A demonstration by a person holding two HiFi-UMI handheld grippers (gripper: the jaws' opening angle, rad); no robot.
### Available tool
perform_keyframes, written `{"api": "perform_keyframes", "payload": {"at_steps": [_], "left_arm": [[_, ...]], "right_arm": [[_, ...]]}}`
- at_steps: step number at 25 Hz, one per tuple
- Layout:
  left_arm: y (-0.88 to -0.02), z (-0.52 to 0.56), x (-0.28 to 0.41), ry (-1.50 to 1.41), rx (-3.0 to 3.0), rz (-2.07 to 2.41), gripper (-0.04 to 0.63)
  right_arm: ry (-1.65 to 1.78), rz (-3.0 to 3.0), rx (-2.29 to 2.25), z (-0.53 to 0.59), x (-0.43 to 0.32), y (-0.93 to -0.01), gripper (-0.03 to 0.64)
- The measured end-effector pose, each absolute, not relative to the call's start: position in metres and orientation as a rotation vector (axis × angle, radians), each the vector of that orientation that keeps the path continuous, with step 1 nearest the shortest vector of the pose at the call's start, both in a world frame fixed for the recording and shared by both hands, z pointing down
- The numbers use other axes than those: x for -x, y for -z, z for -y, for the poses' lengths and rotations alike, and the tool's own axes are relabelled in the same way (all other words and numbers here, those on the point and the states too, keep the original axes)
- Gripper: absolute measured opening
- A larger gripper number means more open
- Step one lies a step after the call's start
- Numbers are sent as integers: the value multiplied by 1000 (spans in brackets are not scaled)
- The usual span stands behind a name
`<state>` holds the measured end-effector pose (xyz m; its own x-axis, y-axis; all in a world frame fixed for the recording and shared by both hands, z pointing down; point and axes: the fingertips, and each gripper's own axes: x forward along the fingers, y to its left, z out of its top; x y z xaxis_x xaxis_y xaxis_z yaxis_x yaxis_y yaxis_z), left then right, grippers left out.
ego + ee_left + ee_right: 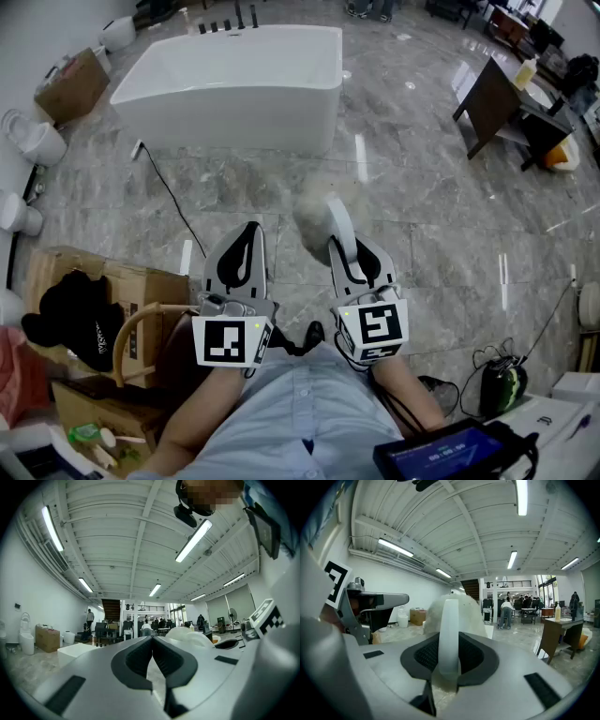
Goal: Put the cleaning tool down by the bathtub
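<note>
The cleaning tool (317, 212) is clamped by its white handle in the right tool (337, 247). Its fluffy head is held above the floor (431, 216), well short of the bathtub (234, 89) at the far side. The left tool (249, 231) is closed on nothing. The carrying step is judged to be in hand. Next, the cleaning tool needs to be brought farther, lowered to the floor beside the bathtub and released.

White bathtub (244, 94), grey marbled floor (431, 225), white-handled duster (337, 225) with a cream fluffy head.
</note>
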<state>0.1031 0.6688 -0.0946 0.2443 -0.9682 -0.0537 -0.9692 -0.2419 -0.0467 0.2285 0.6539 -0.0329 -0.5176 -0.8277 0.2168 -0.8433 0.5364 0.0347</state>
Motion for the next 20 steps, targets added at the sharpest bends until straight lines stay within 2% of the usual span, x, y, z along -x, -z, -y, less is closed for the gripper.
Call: {"api": "perform_keyframes", "payload": {"at_steps": [20], "left_arm": [[94, -659, -120, -3, 2400, -1914, 17]], "right_arm": [[-119, 2579, -1410, -637, -258, 36, 97]]}}
